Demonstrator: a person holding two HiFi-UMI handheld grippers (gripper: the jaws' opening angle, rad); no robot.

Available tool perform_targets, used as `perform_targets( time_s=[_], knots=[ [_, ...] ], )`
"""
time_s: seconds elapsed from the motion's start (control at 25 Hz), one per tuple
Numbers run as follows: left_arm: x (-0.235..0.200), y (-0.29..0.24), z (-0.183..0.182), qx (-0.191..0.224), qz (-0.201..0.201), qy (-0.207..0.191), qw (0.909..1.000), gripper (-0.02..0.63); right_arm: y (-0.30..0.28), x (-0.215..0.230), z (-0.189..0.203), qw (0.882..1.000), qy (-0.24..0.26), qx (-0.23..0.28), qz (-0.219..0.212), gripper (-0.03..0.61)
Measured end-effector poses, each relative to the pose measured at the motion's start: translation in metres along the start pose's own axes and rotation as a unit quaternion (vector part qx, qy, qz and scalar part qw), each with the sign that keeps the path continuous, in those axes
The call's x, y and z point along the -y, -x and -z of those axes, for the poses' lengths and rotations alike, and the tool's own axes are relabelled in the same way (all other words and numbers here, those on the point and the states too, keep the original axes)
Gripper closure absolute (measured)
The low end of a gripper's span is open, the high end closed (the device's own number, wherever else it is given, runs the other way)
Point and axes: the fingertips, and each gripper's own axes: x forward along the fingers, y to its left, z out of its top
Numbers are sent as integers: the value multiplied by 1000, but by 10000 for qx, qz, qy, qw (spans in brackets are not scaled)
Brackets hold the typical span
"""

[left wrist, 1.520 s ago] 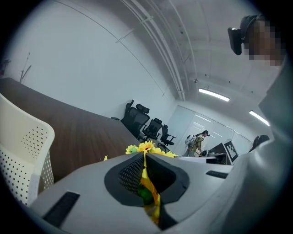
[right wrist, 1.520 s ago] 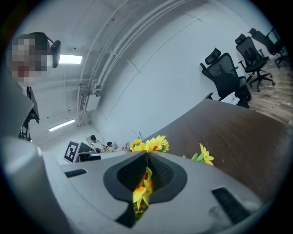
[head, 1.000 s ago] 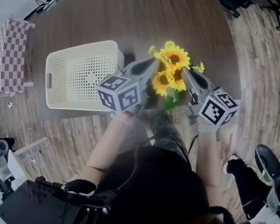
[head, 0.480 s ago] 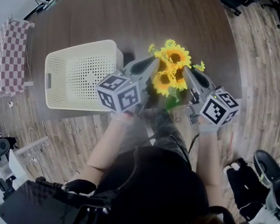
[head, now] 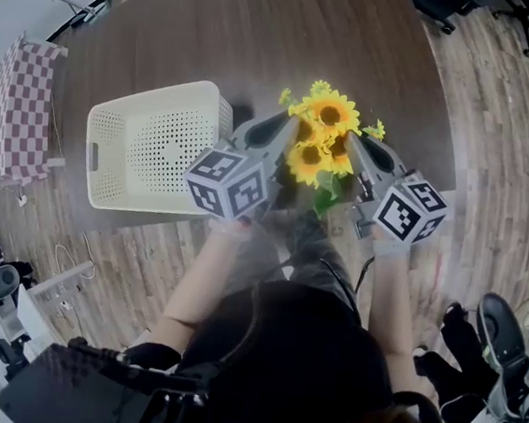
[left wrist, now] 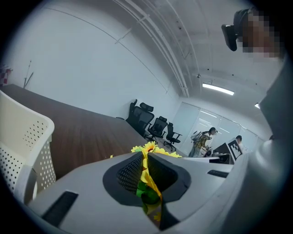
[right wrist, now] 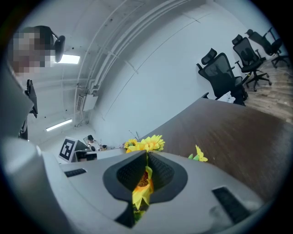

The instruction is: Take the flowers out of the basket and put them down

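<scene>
Flowers (head: 322, 132): yellow bunch, out of basket (head: 90, 152), held up just right of it, over brown table (head: 264, 37). Not touching basket.

Basket: cream, holes in walls, sits on table.

Left gripper (head: 288, 122): on side of bunch nearest basket. Jaws have just been opening a little. Gap thin, with yellow petal and green leaf squeezed between pads.

Right gripper (head: 358, 141): on side of bunch far from basket. Jaws almost together, pinching yellow flower head.
</scene>
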Motion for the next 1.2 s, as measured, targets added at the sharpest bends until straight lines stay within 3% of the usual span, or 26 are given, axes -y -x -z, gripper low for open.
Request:
perform_targets(
  time_s=[0.12, 0.56, 0.64, 1.2],
  knots=[
    [0, 1, 0, -18, -59, 2, 10000, 546, 2, 0, 0, 10000, 82, -5, 43, 566],
    [-2, 13, -2, 13, -220, -204, 9995, 545, 7, 2, -3, 9993, 261, 135, 228, 520],
    [-1, 15, -1, 39, -229, -206, 9995, 508, 10, 2, -3, 9992, 270, 177, 240, 520],
    [-6, 33, 6, 112, -473, -178, 9987, 503, 20, 4, -4, 9982, 356, 297, 380, 520]
  ],
)
